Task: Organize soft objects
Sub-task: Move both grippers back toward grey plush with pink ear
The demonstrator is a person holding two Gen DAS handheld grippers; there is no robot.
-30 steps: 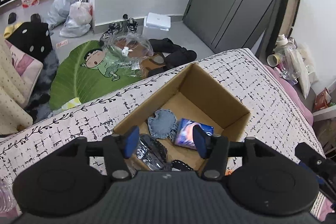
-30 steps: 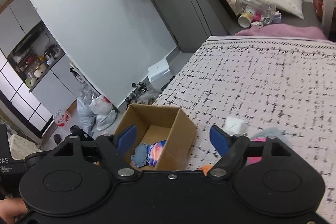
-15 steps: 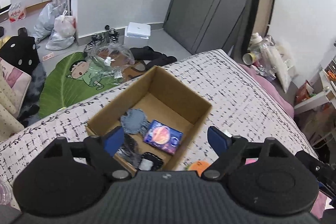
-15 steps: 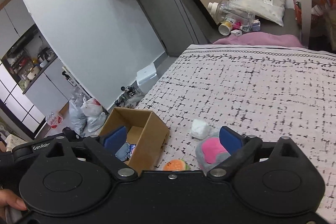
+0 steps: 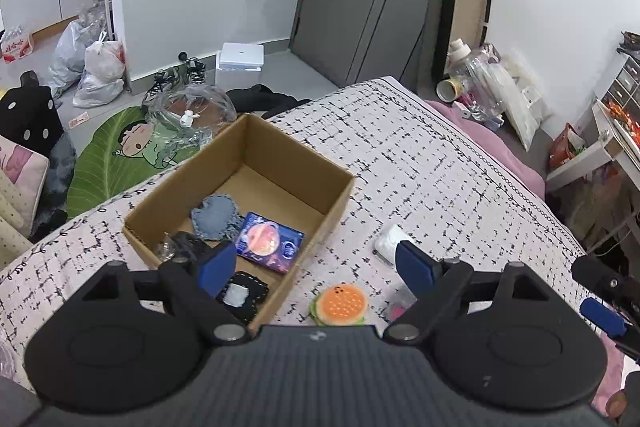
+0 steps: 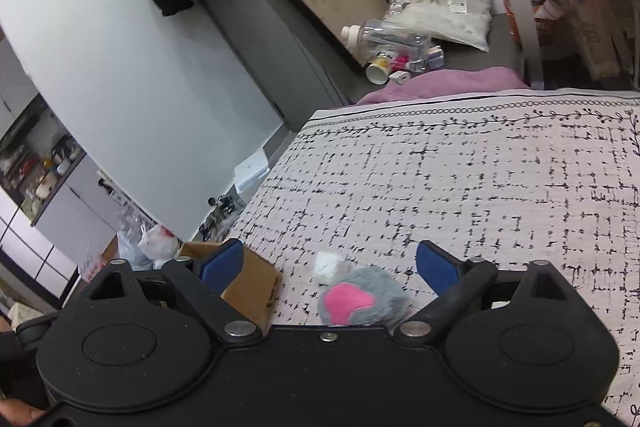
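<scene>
A: Left to right, quick. What's in the box?

B: The cardboard box sits on the checked bedspread, toward the left of my left view. Inside it: a denim heart, a space-print pouch beside it, a dark crinkly bundle at the near-left corner, and a black patch with a pale middle by the near wall.

A: Your left gripper?

B: Left gripper is spread wide, nothing between the fingers. Its jaws opened within the last second and have held since. One pad hangs over the box's near corner, the other over the bedspread.

A: Outside the box?

B: A burger plush lies on the bedspread just right of the box, between my left fingers. A white wad lies further right, near my other pad. A bit of pink shows under that finger; can't tell what from there.

A: Right side?

B: Right gripper is released too, jaws wide, having just closed in a little, nothing pinched. Between its fingers lies a grey plush with a pink patch, the white wad touching its far edge. Box corner shows at the left.
</scene>
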